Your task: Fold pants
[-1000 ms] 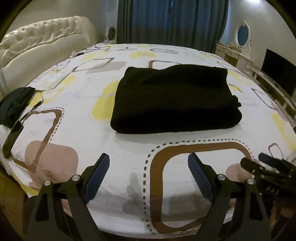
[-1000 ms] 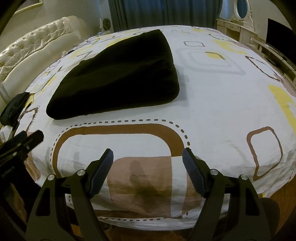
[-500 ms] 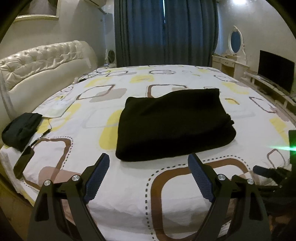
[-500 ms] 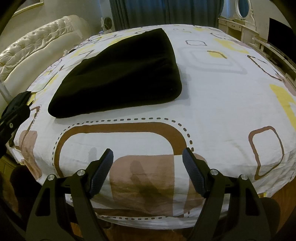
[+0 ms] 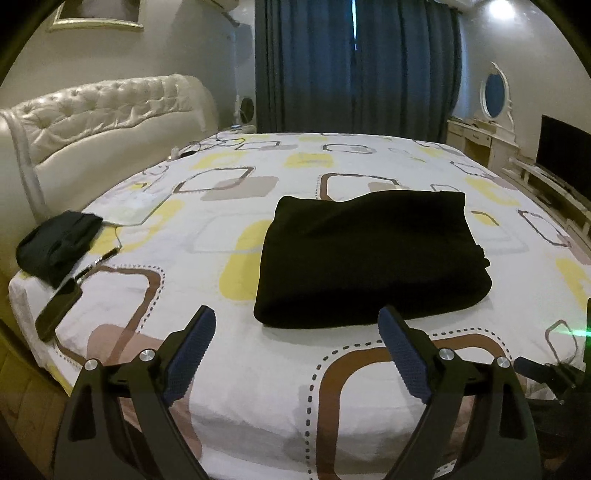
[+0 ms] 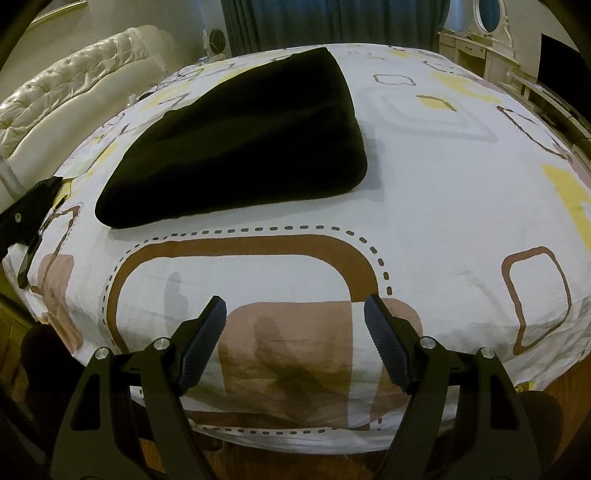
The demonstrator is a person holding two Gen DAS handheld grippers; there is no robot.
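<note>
I hold my left gripper [image 5: 297,325] and right gripper [image 6: 295,314] level above the near edge of the bed [image 6: 424,206], both spread wide and empty (nothing between the pads), while the folded black pants [image 5: 369,258] lie ahead on the patterned sheet.

Bare sheet [image 6: 424,192] — right of pants [image 6: 240,144]

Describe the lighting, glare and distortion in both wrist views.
Left wrist view: dim room, a ceiling light flares at upper right, a green streak crosses the right edge, and the black pants lose fold detail. Right wrist view: fisheye bulges the bed; soft finger shadows fall ahead of the right gripper.
</note>
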